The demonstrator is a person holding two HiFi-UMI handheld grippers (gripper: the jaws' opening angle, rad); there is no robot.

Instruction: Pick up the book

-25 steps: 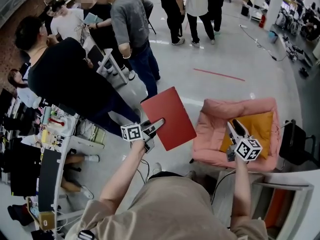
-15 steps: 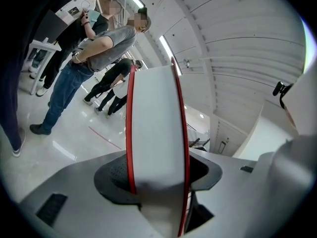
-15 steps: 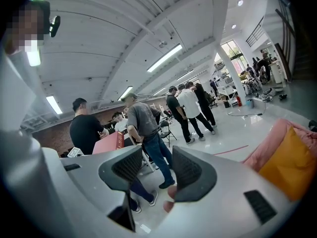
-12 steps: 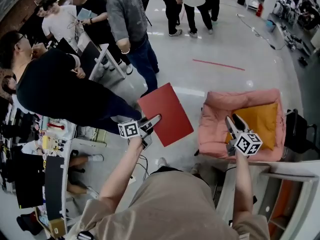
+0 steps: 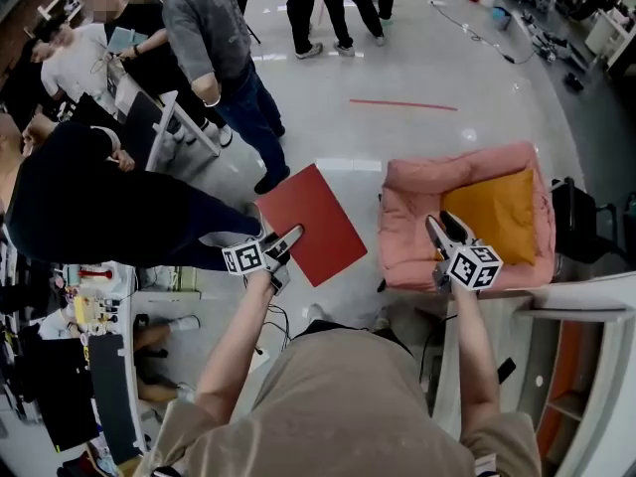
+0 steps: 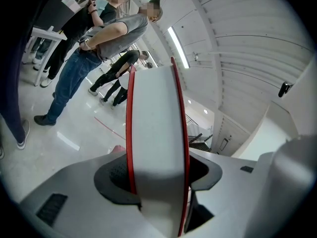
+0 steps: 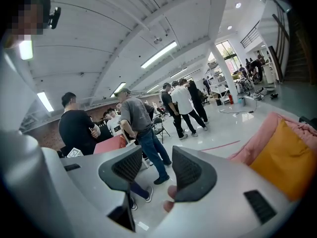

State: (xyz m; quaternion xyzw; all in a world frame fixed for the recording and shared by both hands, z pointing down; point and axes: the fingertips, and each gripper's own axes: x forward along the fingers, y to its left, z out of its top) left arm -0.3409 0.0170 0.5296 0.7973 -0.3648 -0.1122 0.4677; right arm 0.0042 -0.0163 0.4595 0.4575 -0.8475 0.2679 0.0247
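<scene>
The left gripper (image 5: 283, 242) was clamped on the red book (image 5: 316, 217). In the left gripper view the book was seen from its edge: a white block of pages between two thin red covers, and one dark pad (image 6: 115, 175) pressed on each cover. In the head view the book was in the air above the grey floor (image 5: 417, 58). Its red cover faced up to the camera, and the gripper held it at the corner nearest to the person.

The right gripper (image 5: 443, 231) held nothing. In the right gripper view its two jaws stood apart, and in the gap between them only far people and the floor were seen. In the head view this gripper hung over the front left part of a pink padded seat (image 5: 405, 217), which stood on the floor to the right of the book. An orange cushion (image 5: 497, 212) lay inside the seat.

A person in a grey shirt and jeans (image 5: 214, 38) stood beyond the book, near other people. A thin red line (image 5: 402, 104) was marked on the floor further away.
</scene>
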